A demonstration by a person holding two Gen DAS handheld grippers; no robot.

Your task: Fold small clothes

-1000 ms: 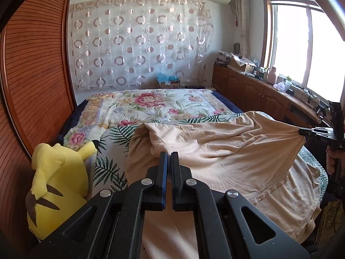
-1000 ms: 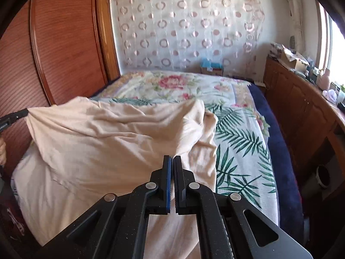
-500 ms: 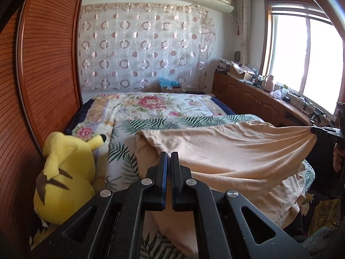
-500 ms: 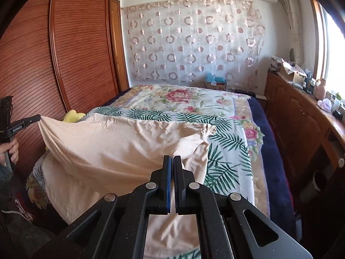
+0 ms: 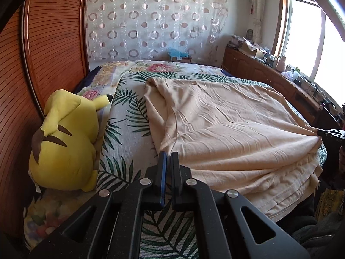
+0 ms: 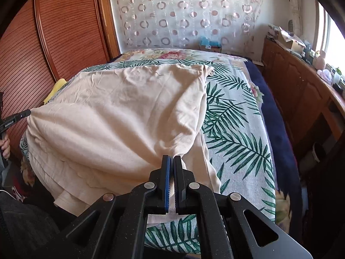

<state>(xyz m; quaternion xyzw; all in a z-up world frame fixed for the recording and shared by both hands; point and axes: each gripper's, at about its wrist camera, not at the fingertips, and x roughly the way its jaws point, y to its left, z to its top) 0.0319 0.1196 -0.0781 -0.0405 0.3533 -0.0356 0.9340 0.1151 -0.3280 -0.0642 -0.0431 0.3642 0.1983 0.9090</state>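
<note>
Here, a beige garment (image 5: pixel 226 129) is spread over the near half of the bed (image 5: pixel 129 129), lying on the palm-leaf cover, w/ its top layer folded over and its lower hems hanging off the near edge. The left gripper (image 5: pixel 168 154) is clenched on the garment's near left corner; cloth is pinched between its fingers (image 5: pixel 162 168). The right gripper (image 6: pixel 171 158) is clenched on the opp. corner, fabric being drawn taut into a bunch at the fingertips. A yellow plush toy (image 5: pixel 66 144) is seen beside the wooden wardrobe (image 5: pixel 43 64), just left of the garment, apart from it. A patterned curtain (image 6: pixel 189 15) is hung behind the bed.
</note>
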